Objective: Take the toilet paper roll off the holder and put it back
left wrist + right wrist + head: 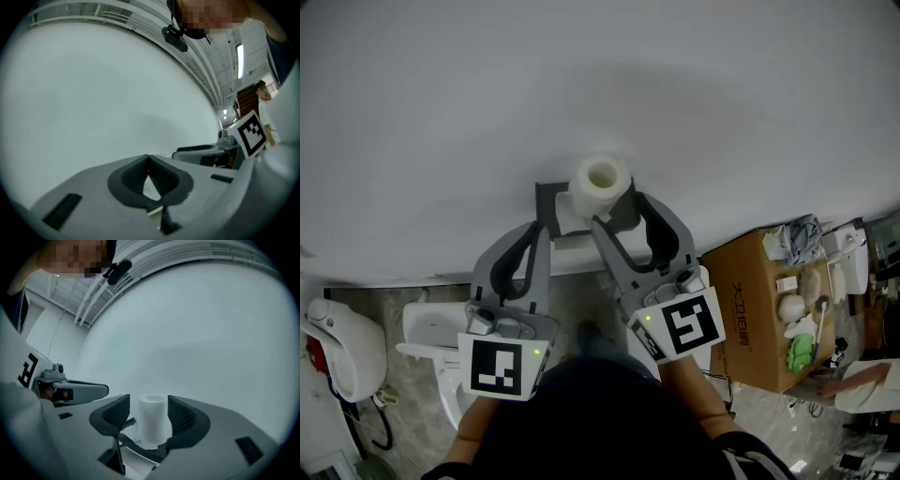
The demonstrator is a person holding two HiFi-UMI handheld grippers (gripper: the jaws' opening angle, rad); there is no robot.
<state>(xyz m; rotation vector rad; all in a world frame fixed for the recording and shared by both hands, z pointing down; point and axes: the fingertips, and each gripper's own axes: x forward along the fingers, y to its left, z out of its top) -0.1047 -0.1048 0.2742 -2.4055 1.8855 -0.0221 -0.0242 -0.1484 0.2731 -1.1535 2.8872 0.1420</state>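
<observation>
White toilet paper roll (152, 423) stands upright between my right gripper's (149, 405) spread jaws, pads off it; left gripper (149, 159) closed, empty.

Your roll (602, 180) is soft, matt white paper, faintly fuzzy on its wound face. The holder (549, 208) looks dark and matt; you cannot tell whether it is metal or plastic. The wall (581, 84) is smooth, matt and white. Your left gripper (149, 161) and right gripper (153, 411) are smooth grey plastic with a dull sheen, and their pads (180, 416) are darker, matt and ribbed, like rubber. The box (750, 300) is plain brown cardboard. The toilet (427, 328) shines like glazed ceramic, and the floor (375, 309) is glossy, stone-patterned tile.
</observation>
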